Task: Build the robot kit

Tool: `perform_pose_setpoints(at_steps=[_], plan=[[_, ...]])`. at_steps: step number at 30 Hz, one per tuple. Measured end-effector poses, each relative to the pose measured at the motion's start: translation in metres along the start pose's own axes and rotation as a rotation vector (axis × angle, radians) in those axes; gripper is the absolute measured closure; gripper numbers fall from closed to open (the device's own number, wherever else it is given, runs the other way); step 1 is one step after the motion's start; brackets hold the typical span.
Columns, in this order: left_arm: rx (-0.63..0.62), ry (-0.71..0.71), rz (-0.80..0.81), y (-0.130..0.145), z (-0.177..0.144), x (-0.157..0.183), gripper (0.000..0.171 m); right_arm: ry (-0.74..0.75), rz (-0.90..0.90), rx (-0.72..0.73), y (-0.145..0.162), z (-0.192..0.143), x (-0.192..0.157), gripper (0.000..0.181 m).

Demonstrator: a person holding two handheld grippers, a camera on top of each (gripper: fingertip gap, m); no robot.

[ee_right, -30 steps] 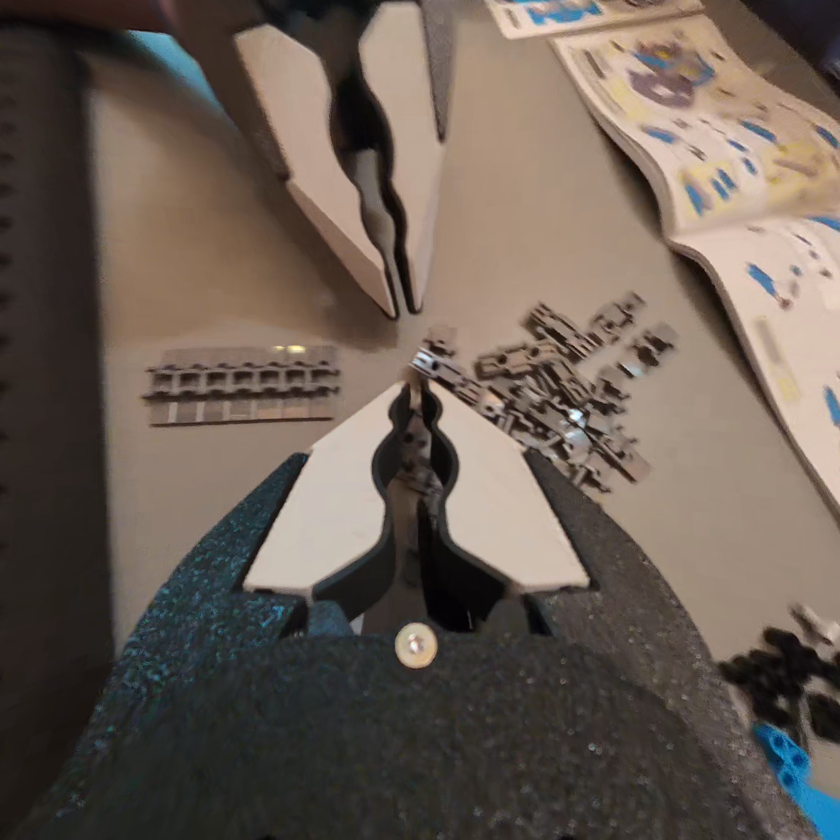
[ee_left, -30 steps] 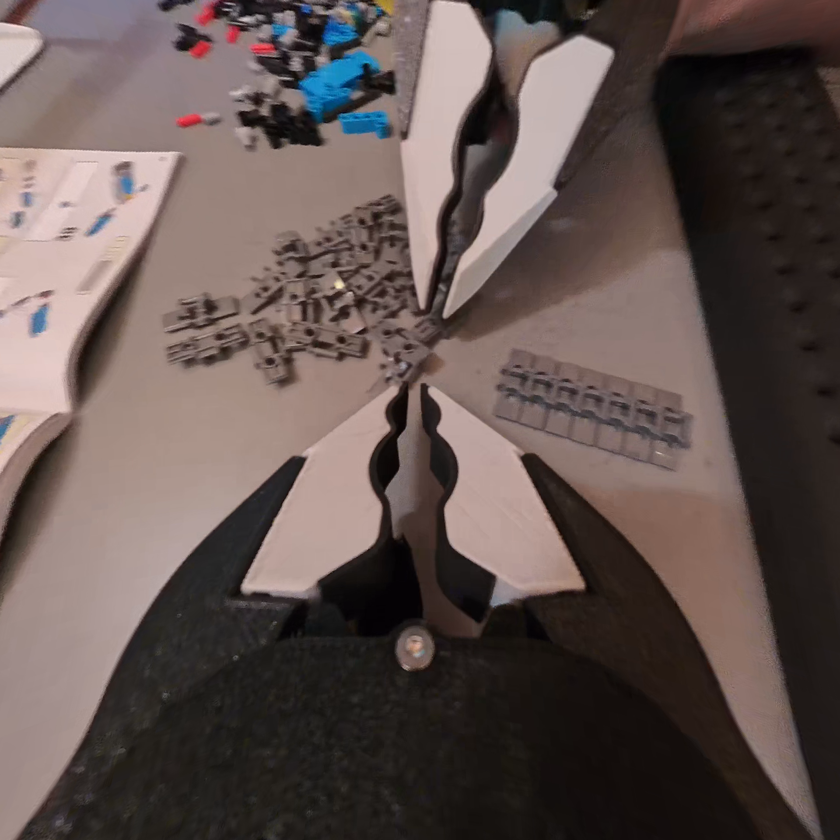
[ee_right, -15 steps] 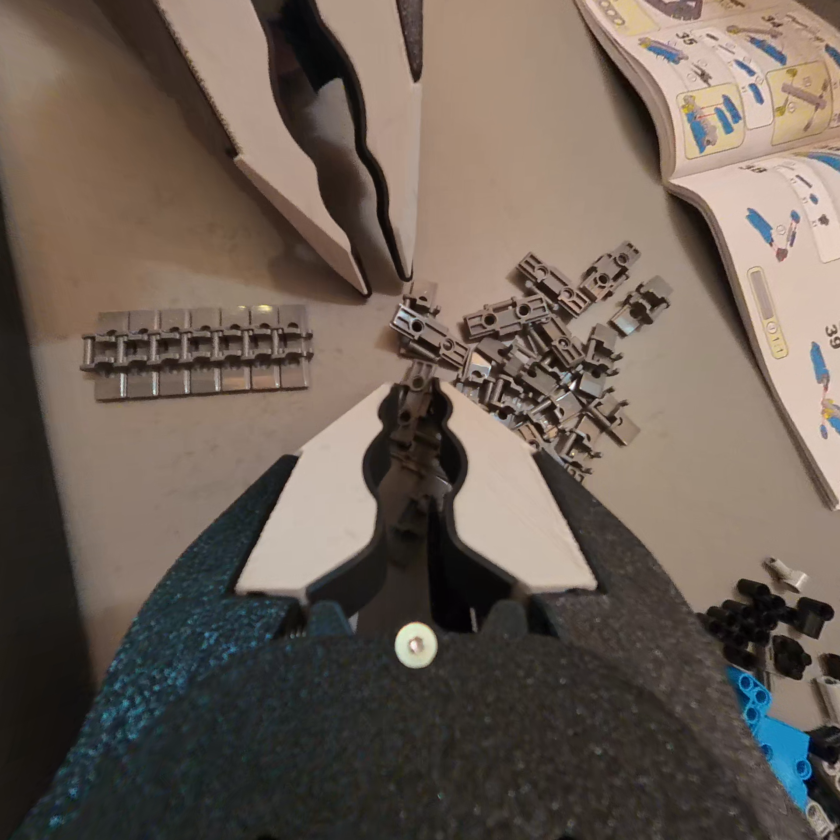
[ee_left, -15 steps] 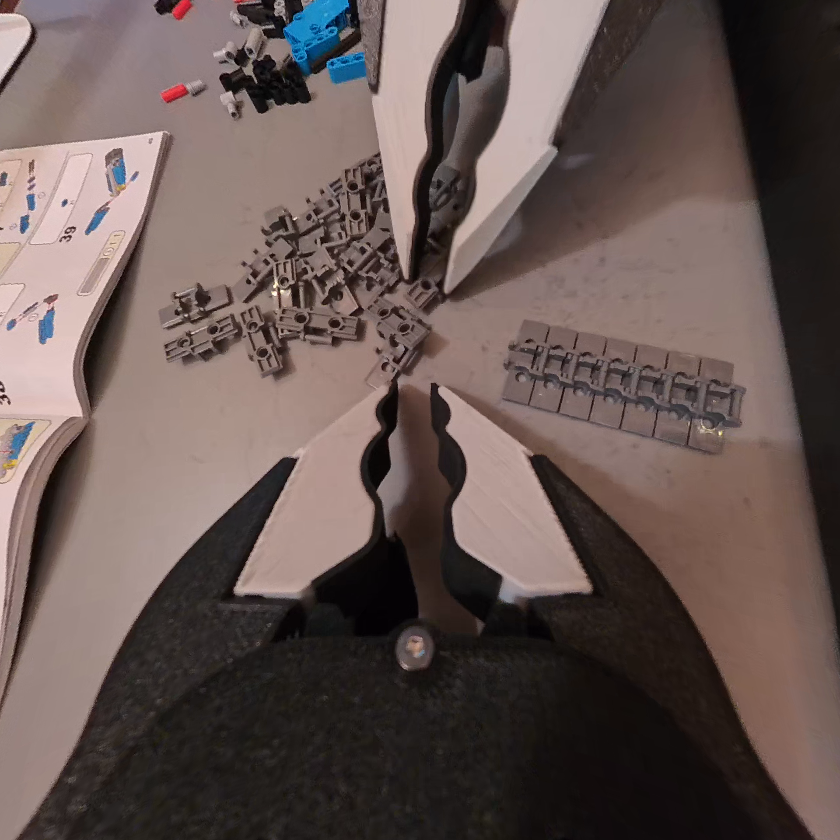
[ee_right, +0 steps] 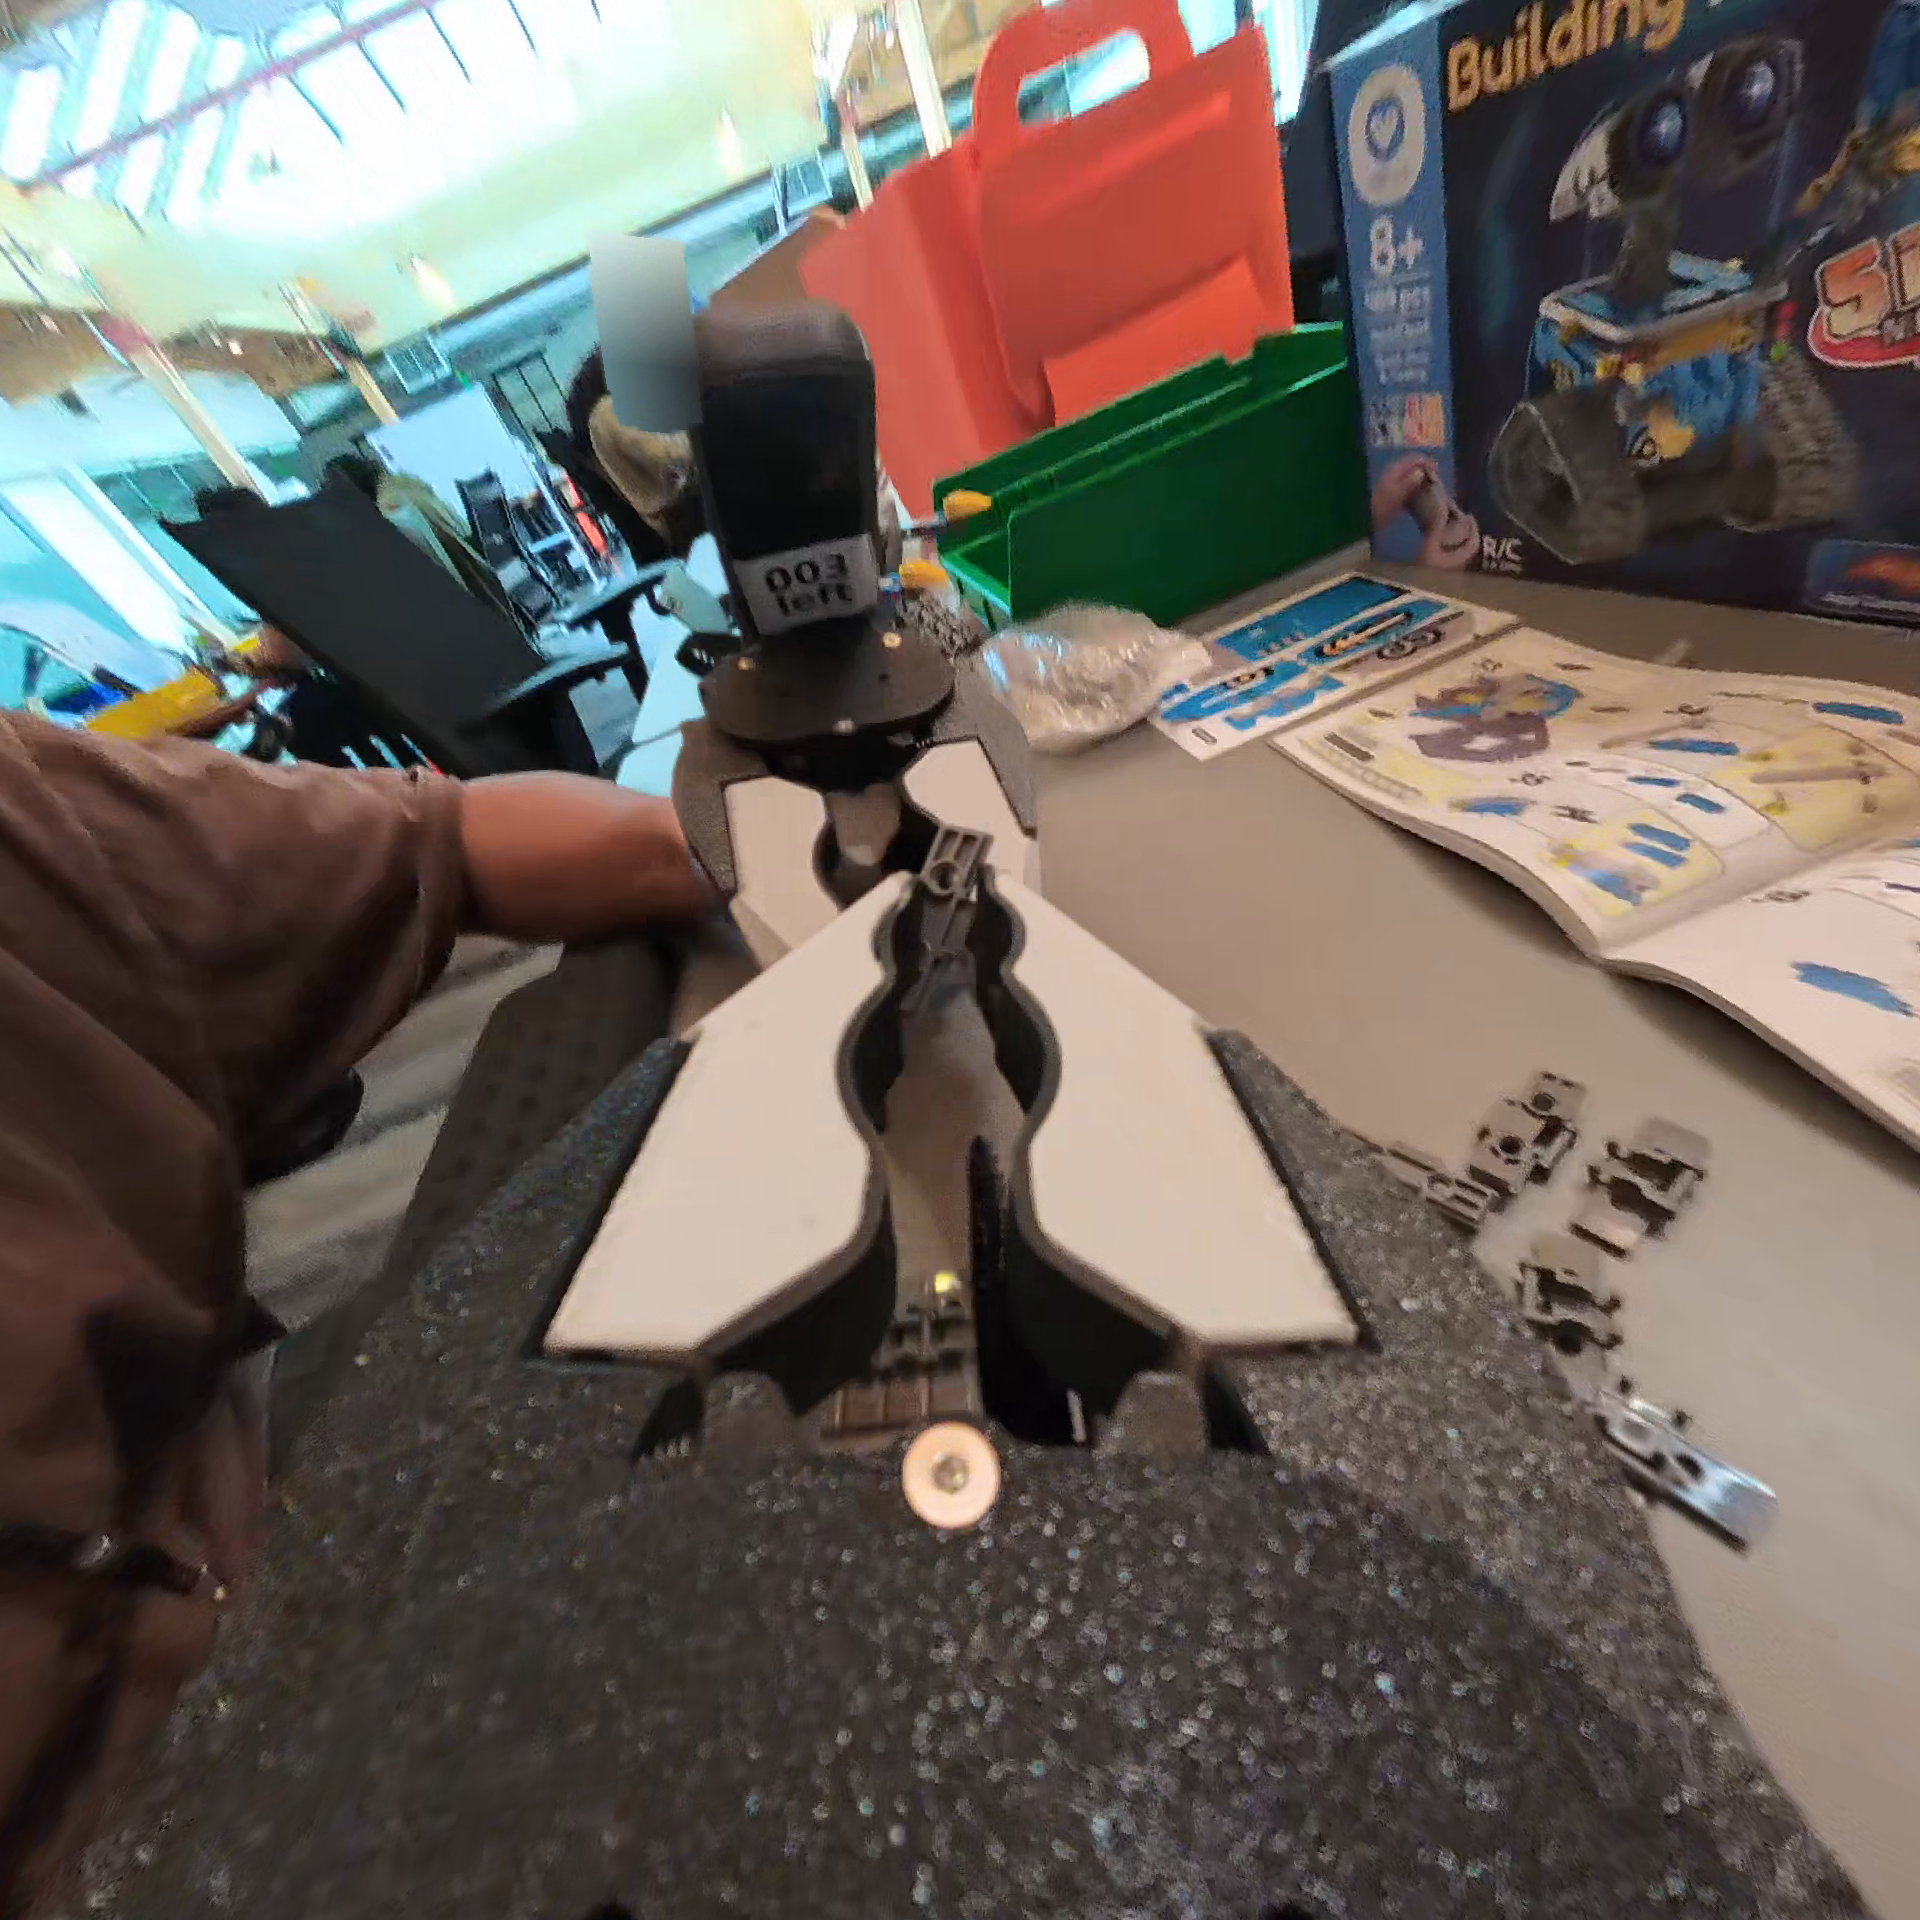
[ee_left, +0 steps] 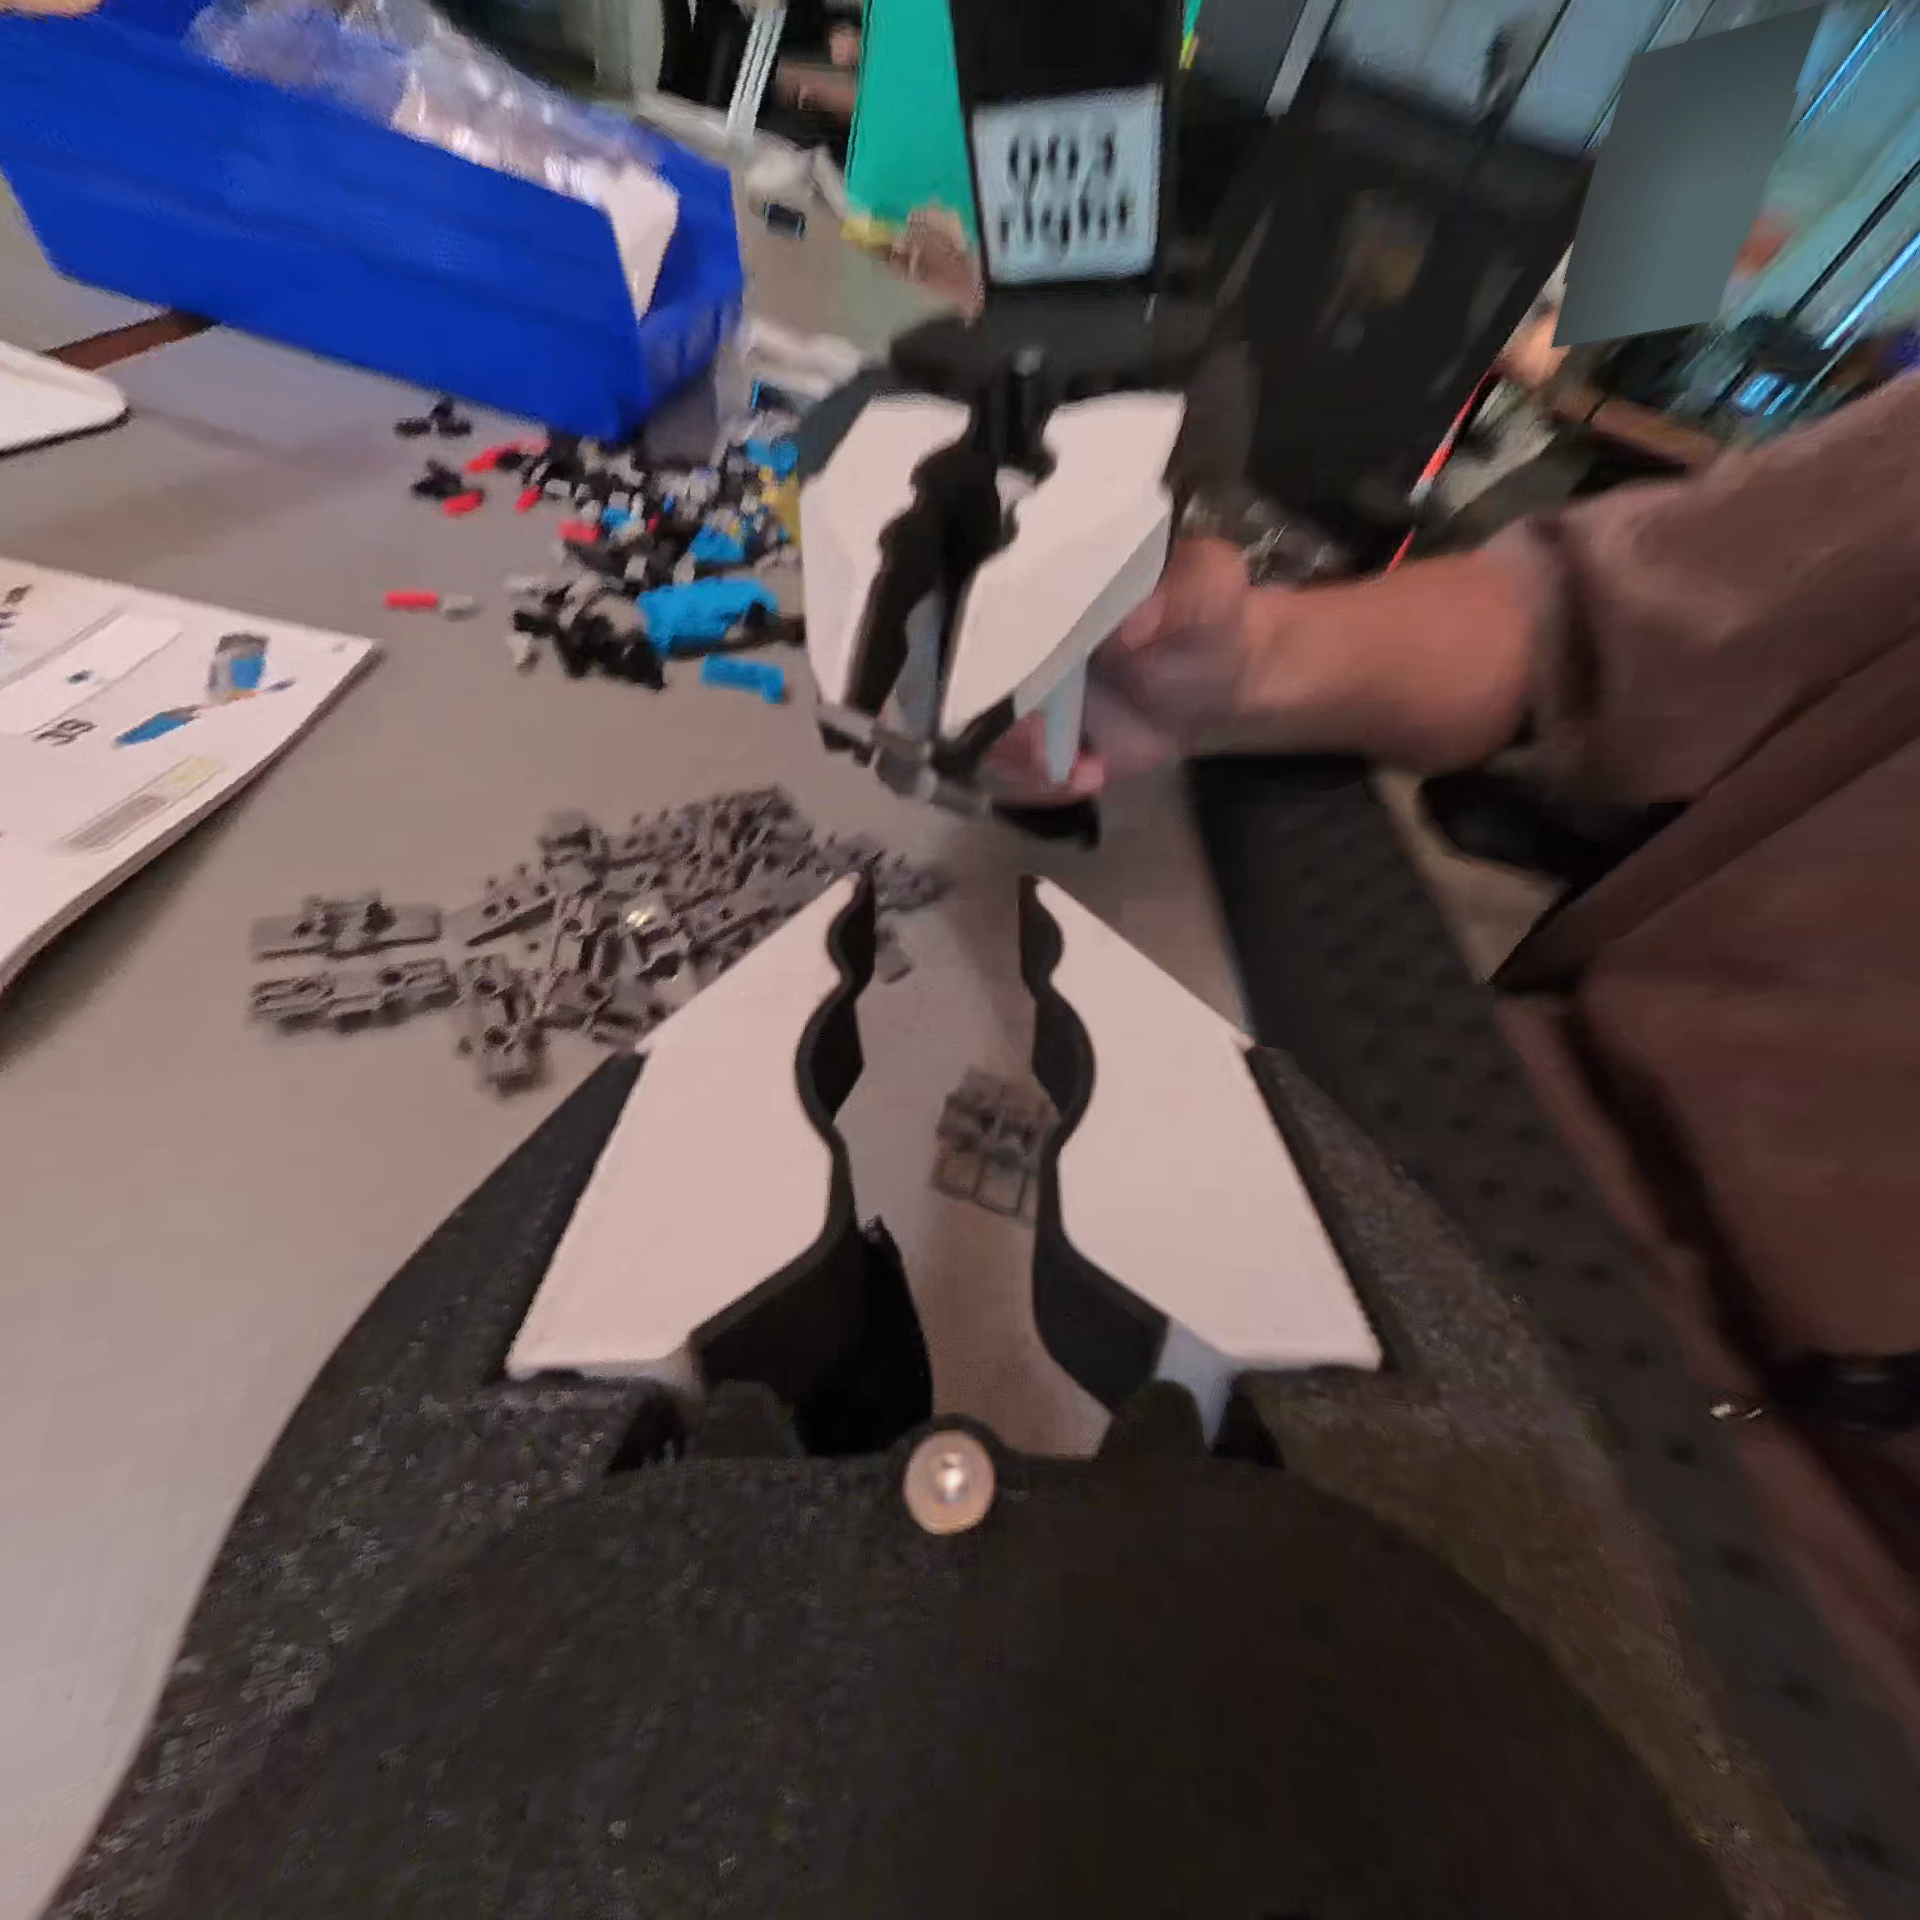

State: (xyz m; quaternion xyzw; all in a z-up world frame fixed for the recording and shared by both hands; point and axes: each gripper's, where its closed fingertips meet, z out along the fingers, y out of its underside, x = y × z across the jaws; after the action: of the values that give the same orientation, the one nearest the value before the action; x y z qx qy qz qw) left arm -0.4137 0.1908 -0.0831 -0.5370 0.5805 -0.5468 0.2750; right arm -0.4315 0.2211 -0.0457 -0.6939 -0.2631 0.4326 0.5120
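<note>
Currently right gripper jaws pinch a grey link, lifted off the worktop. Left gripper jaws spread, empty, above the track strip, beside the link pile.

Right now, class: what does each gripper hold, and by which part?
Right gripper pinches a short grey track strip near one end; left gripper is open, empty.

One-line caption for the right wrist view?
Right gripper shut on a grey track link, raised above the table facing the left gripper.
</note>
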Motion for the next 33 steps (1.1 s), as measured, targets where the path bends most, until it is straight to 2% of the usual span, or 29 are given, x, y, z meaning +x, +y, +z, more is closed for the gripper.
perform_pose_setpoints(at_steps=[4,6,10,12,14,17,20,23,25,27,33], plan=[[0.127,0.048,-0.099,-0.016,-0.003,0.002,0.141,0.008,-0.024,0.024,0.0,0.006,-0.005,0.171],[0.167,0.073,-0.094,-0.019,-0.005,0.005,0.16,0.031,-0.036,0.044,-0.002,0.004,-0.002,0.173],[0.176,-0.012,-0.007,-0.018,-0.007,-0.001,0.166,-0.017,0.068,0.078,-0.006,-0.001,0.002,0.175],[0.129,-0.095,0.078,-0.013,-0.008,-0.007,0.169,-0.029,0.086,0.067,-0.005,-0.004,0.003,0.177],[0.042,-0.227,0.223,-0.006,-0.01,-0.019,0.171,-0.025,0.089,0.031,0.0,-0.006,0.006,0.177],[-0.139,-0.552,0.595,0.002,-0.022,-0.049,0.171,-0.051,0.177,-0.04,0.013,-0.006,0.006,0.167],[-0.288,-0.829,1.025,-0.001,-0.034,-0.061,0.171,-0.081,0.353,-0.087,0.026,-0.003,0.007,0.153],[-0.38,-1.018,1.433,-0.005,-0.035,-0.057,0.171,-0.229,0.633,-0.06,0.025,-0.004,0.0,0.152],[-0.346,-1.07,1.534,-0.011,-0.031,-0.048,0.171,-0.335,0.813,-0.013,0.02,-0.008,-0.001,0.154],[-0.303,-1.113,1.576,-0.02,-0.031,-0.04,0.171,-0.368,0.89,0.009,0.02,-0.012,0.002,0.155],[-0.309,-1.156,1.686,-0.023,-0.025,-0.031,0.171,-0.411,0.873,0.003,0.016,-0.013,-0.007,0.171]])
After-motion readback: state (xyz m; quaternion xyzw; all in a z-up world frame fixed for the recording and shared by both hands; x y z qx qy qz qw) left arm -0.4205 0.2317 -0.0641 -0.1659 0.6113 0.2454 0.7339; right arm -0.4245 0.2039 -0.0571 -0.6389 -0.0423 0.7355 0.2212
